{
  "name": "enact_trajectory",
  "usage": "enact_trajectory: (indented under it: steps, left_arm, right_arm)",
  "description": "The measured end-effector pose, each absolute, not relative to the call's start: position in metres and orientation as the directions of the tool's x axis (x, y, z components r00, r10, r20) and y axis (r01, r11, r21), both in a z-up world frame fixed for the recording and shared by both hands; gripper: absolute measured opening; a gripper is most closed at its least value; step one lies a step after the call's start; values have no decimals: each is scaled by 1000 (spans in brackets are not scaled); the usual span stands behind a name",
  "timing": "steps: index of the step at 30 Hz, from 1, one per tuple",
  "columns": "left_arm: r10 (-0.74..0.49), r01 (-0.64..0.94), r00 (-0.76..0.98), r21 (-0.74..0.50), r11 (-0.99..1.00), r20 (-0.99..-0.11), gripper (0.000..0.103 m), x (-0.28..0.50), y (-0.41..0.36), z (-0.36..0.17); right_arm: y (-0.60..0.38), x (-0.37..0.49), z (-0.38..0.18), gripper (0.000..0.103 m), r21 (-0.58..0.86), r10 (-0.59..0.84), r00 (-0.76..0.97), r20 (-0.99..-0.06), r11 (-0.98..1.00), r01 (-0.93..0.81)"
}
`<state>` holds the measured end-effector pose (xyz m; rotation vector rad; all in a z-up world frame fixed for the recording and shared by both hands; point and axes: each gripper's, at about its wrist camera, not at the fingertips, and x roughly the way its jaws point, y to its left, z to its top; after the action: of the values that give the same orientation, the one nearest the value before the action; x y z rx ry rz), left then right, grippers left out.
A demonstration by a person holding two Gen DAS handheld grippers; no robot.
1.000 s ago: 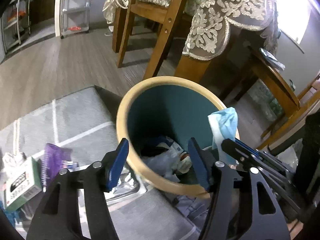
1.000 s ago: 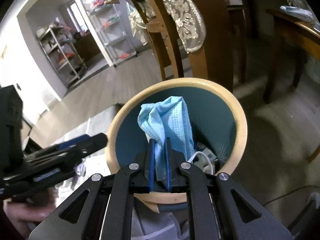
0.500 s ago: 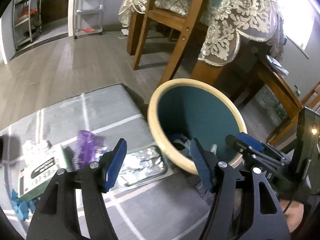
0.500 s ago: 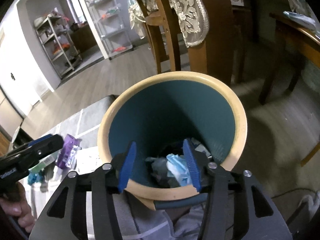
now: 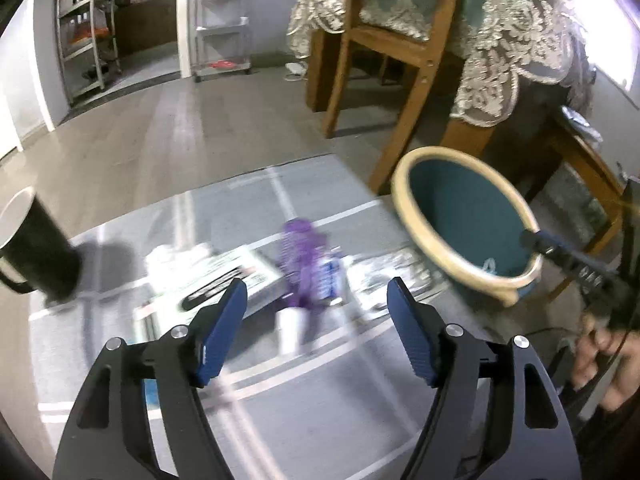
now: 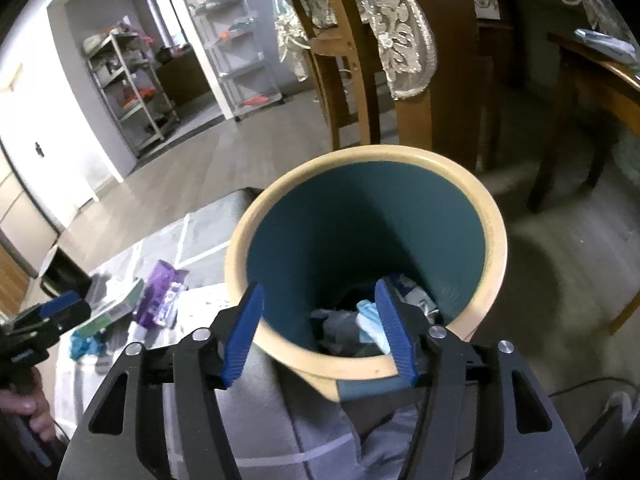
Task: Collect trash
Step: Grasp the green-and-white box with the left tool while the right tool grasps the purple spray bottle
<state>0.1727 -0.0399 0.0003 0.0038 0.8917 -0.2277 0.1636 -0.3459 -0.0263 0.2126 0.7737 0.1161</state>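
Reaching our empty, widening left tongs (image 5: 316, 326) toward the purple wrapper (image 5: 302, 264), we should straddle it squarely while the right tongs (image 6: 320, 326) open empty over the bin (image 6: 494, 240).

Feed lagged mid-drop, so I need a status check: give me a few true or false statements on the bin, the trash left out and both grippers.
1. The right gripper grips a blue mask. False: its jaws are opening, nothing between them; the mask lies in the bin.
2. The left gripper is empty. True.
3. A purple wrapper lies on the mat. True.
4. The bin is empty. False: it holds trash.
5. A black mug stands on the mat. True.
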Motion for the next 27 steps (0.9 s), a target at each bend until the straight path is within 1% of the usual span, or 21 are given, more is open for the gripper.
enact_trajectory:
  steps: [5, 8, 12, 15, 17, 18, 20, 25, 27]
  left_arm:
    - [-126, 180, 588, -23, 983, -799, 71, 170, -14, -7]
    - [-42, 192, 575, 84, 978, -817, 71, 173, -8, -16]
    - [35, 231, 554, 194, 953, -832, 71, 178, -7, -29]
    - [110, 274, 541, 299, 914, -834, 61, 180, -15, -41]
    - [174, 287, 534, 371, 883, -827, 57, 182, -19, -50]
    - [213, 281, 537, 412, 867, -816, 56, 184, -21, -55]
    - [258, 263, 542, 453, 852, -800, 56, 188, -23, -59]
    - [333, 284, 568, 559, 779, -753, 56, 192, -35, -71]
    - [353, 285, 580, 589, 756, -734, 54, 193, -38, -74]
  right_arm:
    - [-338, 160, -26, 63, 235, 201, 703, -683, 971, -49]
    - [-337, 158, -27, 63, 249, 214, 696, -685, 967, -52]
    - [-339, 156, -26, 63, 267, 221, 693, -686, 963, -43]
    - [-342, 156, -27, 64, 278, 225, 690, -688, 960, -35]
    - [-342, 156, -28, 64, 280, 226, 687, -691, 959, -33]
    - [-341, 156, -29, 64, 279, 226, 685, -692, 960, -34]
    - [-340, 156, -30, 64, 275, 226, 682, -695, 961, -38]
    - [-335, 154, -32, 64, 267, 231, 676, -699, 962, -52]
    - [-332, 153, -32, 64, 266, 238, 675, -699, 962, -63]
